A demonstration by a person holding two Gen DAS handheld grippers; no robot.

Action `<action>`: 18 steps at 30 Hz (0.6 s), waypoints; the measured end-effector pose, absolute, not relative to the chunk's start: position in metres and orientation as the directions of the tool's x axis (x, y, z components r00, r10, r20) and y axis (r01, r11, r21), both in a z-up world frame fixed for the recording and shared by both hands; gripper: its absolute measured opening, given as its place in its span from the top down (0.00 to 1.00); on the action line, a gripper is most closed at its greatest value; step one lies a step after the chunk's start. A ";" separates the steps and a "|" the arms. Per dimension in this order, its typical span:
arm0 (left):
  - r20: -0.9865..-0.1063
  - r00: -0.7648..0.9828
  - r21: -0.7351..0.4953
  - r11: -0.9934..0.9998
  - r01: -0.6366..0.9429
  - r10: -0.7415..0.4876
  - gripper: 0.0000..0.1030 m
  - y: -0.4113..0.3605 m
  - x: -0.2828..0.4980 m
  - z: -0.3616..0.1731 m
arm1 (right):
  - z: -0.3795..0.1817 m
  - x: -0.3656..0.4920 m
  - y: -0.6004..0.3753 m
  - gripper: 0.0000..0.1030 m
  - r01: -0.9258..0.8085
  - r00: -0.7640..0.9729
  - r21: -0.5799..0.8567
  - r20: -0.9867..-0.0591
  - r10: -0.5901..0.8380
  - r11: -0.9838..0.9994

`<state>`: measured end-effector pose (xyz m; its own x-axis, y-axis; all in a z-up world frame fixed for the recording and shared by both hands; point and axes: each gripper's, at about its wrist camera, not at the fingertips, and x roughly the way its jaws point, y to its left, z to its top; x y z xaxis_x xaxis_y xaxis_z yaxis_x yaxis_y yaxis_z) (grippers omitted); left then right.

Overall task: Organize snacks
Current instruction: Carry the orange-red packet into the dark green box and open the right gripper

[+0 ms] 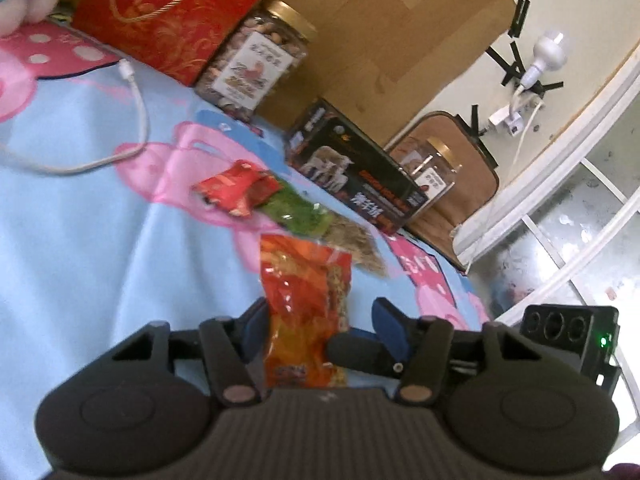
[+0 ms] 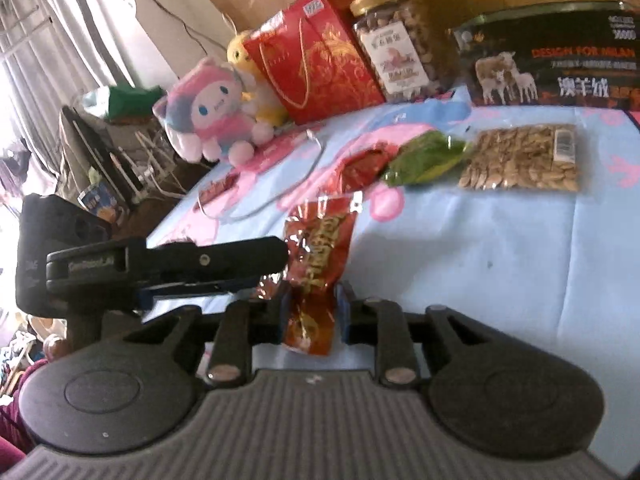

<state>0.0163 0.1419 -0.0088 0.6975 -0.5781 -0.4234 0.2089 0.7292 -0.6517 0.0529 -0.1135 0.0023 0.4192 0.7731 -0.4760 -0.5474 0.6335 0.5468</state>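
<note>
Both tongs straddle orange snack packet.

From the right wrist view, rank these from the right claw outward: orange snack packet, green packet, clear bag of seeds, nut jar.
1. Orange snack packet, between the right claw fingers.
2. Green packet, mid-bed, centre.
3. Clear bag of seeds, beside it to the right; close call with the green one.
4. Nut jar, back row.

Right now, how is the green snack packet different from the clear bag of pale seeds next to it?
The green snack packet is opaque, so its contents are hidden; the clear bag of pale seeds shows everything inside. The green packet looks smaller and crumpled, while the seed bag is wider, flatter and carries a white barcode label. Both lie untouched on the blue cartoon bedsheet, side by side.
</note>
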 end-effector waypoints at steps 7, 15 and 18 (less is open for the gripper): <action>-0.398 0.694 -0.551 0.761 0.342 -0.600 0.46 0.096 0.074 0.042 | 0.038 0.071 -0.144 0.75 -0.543 0.583 0.480 -0.375 0.721 0.689; -0.406 0.708 -0.390 0.810 0.438 -0.578 0.46 0.009 0.197 0.091 | 0.067 0.149 -0.205 0.74 -0.421 0.768 0.451 -0.283 0.574 0.787; -0.446 0.699 -0.379 0.826 0.418 -0.559 0.40 -0.019 0.240 0.086 | 0.063 0.179 -0.221 0.71 -0.334 0.826 0.432 -0.293 0.481 0.838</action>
<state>0.2402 -0.0194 0.0862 0.6992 -0.5586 -0.4462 0.4177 0.8257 -0.3793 0.1786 -0.2208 0.0632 0.8262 0.4809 -0.2935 -0.3342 0.8378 0.4318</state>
